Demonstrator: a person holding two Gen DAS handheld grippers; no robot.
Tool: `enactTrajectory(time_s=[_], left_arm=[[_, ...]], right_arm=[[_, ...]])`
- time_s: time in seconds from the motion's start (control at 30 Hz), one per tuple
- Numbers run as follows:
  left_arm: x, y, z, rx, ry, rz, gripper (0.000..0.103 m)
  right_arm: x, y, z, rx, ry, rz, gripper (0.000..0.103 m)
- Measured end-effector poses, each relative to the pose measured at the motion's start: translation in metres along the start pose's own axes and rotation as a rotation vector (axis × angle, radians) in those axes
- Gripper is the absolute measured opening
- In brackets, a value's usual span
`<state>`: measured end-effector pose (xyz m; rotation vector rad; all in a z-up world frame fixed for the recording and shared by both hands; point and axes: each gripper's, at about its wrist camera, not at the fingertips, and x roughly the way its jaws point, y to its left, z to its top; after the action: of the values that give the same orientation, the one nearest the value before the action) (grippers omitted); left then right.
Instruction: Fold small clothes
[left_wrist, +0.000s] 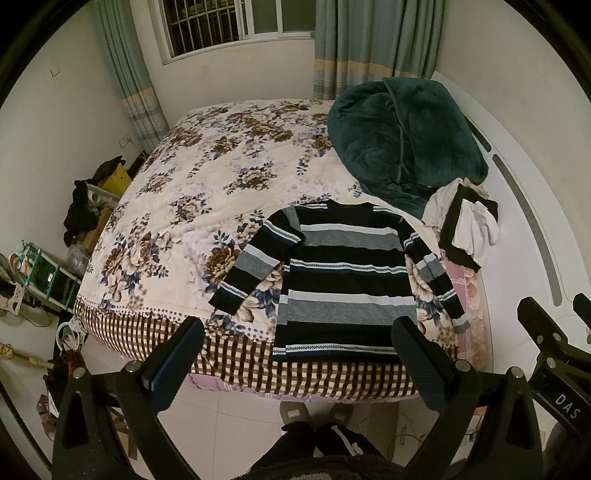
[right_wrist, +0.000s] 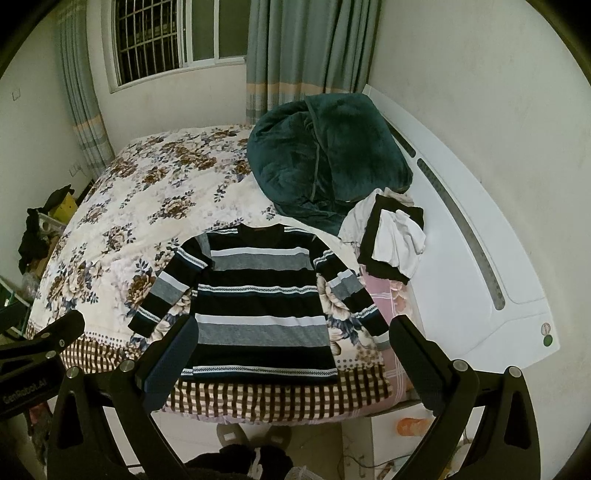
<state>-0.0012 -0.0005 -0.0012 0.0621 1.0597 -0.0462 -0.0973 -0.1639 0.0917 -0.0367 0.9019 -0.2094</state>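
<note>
Both tongs spread wide and holding nothing, the left gripper (left_wrist: 297, 363) and right gripper (right_wrist: 291, 360) hover short of the bed's near edge, with the striped sweater (left_wrist: 343, 280) lying flat straight ahead between their fingers.

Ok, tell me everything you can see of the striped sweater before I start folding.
The striped sweater is a long-sleeved knit with black, grey and white bands and thin patterned stripes. It lies flat and unfolded on the floral quilt near the bed's front edge, neckline away from the cameras, both sleeves angled outward. Both grippers are open and clear of it.
</note>
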Motion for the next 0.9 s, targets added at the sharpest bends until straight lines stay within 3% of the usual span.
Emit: enactTrajectory(time_s=[0.27,0.43,0.9], left_arm=[[0.000,0.000,0.000,-0.002,-0.002,-0.001,0.103],[0.001,0.003,0.001,-0.004,-0.004,0.001,0.103],[-0.001,0.001,0.012,-0.005,-0.006,0.001,0.103]], right_arm=[[0.000,0.001,-0.006,-0.001,-0.006,0.001,0.103],[0.001,0.007,0.020,-0.012,-0.006,0.011,0.103],[0.001,0.011,0.021,-0.014,-0.012,0.011,0.103]])
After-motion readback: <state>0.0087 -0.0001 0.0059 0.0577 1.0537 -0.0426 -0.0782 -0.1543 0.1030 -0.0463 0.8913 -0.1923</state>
